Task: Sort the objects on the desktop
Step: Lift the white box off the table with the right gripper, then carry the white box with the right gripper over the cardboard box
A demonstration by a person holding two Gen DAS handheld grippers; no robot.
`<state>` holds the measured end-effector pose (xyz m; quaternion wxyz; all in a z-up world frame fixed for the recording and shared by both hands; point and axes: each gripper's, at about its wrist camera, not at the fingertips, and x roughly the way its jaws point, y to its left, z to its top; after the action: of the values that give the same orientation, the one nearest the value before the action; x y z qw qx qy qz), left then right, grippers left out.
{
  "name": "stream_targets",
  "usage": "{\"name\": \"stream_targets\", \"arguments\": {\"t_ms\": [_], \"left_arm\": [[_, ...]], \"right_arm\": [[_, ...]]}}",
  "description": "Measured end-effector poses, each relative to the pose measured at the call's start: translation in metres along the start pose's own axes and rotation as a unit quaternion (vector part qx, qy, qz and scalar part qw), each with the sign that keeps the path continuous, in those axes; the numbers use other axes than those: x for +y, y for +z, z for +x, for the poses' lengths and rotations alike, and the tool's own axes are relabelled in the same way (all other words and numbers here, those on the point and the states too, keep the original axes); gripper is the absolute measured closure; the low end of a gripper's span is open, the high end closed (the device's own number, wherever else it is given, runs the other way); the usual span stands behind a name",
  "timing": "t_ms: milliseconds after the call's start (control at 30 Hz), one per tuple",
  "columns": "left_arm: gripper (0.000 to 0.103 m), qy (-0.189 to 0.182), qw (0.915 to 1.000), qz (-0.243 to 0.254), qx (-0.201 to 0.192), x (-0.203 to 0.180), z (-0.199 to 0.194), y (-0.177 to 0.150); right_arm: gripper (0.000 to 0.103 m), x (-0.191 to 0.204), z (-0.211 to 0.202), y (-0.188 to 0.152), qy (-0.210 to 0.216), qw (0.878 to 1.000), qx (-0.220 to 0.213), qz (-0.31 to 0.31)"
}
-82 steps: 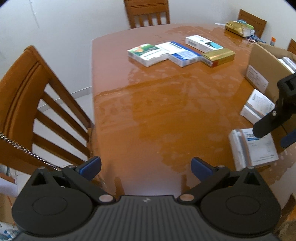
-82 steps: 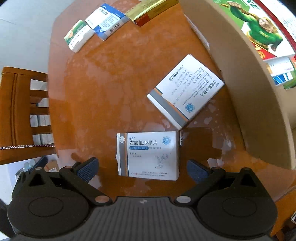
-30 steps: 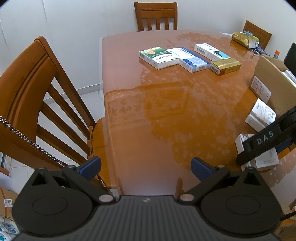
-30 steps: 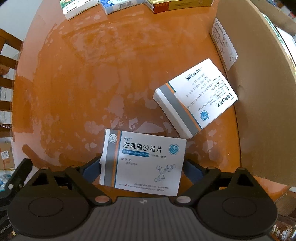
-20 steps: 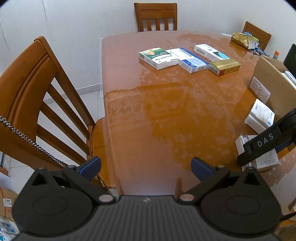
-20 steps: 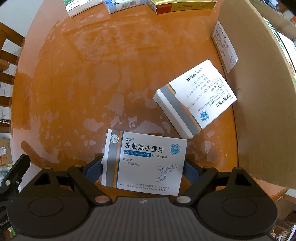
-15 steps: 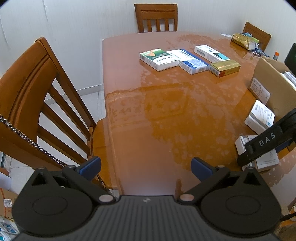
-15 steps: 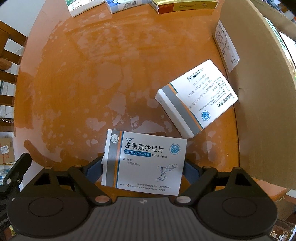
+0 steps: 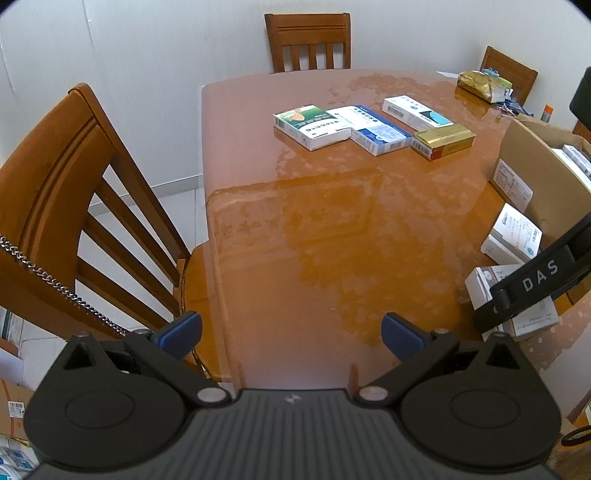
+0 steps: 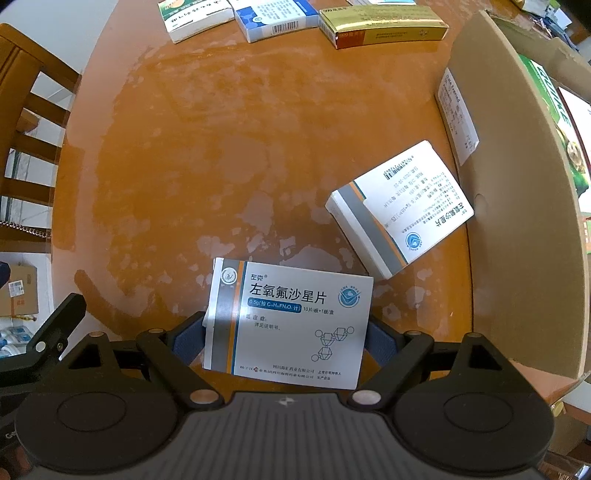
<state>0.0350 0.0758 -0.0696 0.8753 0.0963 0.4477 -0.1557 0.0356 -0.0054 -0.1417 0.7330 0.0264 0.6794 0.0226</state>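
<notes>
Your right gripper [image 10: 286, 338] is clamped on the near white medicine box [image 10: 291, 321] at the table [image 10: 221, 166] edge. The pads sit under its sides, so it could twist free. A second box [image 10: 402, 206] leans just beyond, against the cardboard carton [image 10: 517, 221], whose contents are cut off. Your left gripper [image 9: 291, 330] hangs apart, holding nothing. 4 boxes [image 9: 373, 123] lie far off.

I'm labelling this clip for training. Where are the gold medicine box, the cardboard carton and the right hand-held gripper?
gold medicine box [image 10: 384, 20]: right wrist view, its gold top face.
cardboard carton [image 10: 517, 206]: right wrist view, its outer brown side wall.
right hand-held gripper [image 10: 286, 338]: right wrist view, midway between its fingertips, on the white medicine box there.
</notes>
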Motion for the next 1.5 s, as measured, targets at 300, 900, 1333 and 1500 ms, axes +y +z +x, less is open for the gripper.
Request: {"name": "stream_targets", "arguments": {"t_ms": [300, 900, 1333, 1500], "left_arm": [[0.0, 0.0, 1.0, -0.004, -0.003, 0.0, -0.002, -0.001], [0.0, -0.001, 0.9999, -0.011, -0.006, 0.003, -0.003, -0.002], [0.0, -0.001, 0.9999, -0.008, -0.009, -0.002, -0.004, 0.0], [0.0, 0.0, 0.9999, -0.007, -0.01, -0.004, -0.005, 0.001]], "right_arm": [[0.012, 0.0, 0.009, 0.011, 0.006, 1.0, 0.003, -0.004], [0.012, -0.019, 0.022, 0.058, 0.012, 1.0, -0.016, -0.015], [0.012, -0.023, -0.009, 0.049, 0.018, 0.997, -0.029, -0.062], [0.012, -0.017, -0.01, 0.063, 0.016, 0.996, -0.043, -0.075]]}}
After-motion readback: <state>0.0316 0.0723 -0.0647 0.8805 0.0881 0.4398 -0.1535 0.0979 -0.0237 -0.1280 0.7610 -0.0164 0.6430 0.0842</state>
